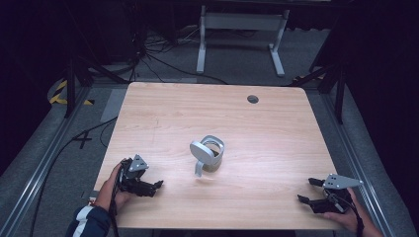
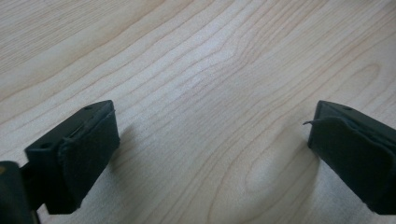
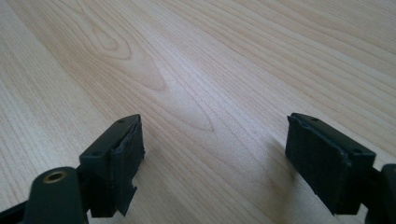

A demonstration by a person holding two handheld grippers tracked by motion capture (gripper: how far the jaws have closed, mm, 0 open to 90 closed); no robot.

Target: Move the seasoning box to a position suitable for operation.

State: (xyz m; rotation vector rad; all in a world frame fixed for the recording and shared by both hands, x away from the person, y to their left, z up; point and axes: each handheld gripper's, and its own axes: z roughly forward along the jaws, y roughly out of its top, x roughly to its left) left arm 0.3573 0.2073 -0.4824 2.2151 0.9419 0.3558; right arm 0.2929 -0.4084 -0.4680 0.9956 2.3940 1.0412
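At the near edge of the wooden table a person's hands rest low on the surface, the left gripper at the near left corner and the right gripper at the near right — each with its jaws spread wide apart over bare wood, holding nothing. Farther in, near the table's middle and well apart from both, stands a grey-and-white cup-like object with a lid and strap. Beyond it, close to the far edge, sits a small dark round port — and past the table, a white frame stands on the floor.

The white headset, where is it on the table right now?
In the high view the white headset sits near the middle of the wooden table, between the left tool and the right tool and farther from the person than both, touching neither.
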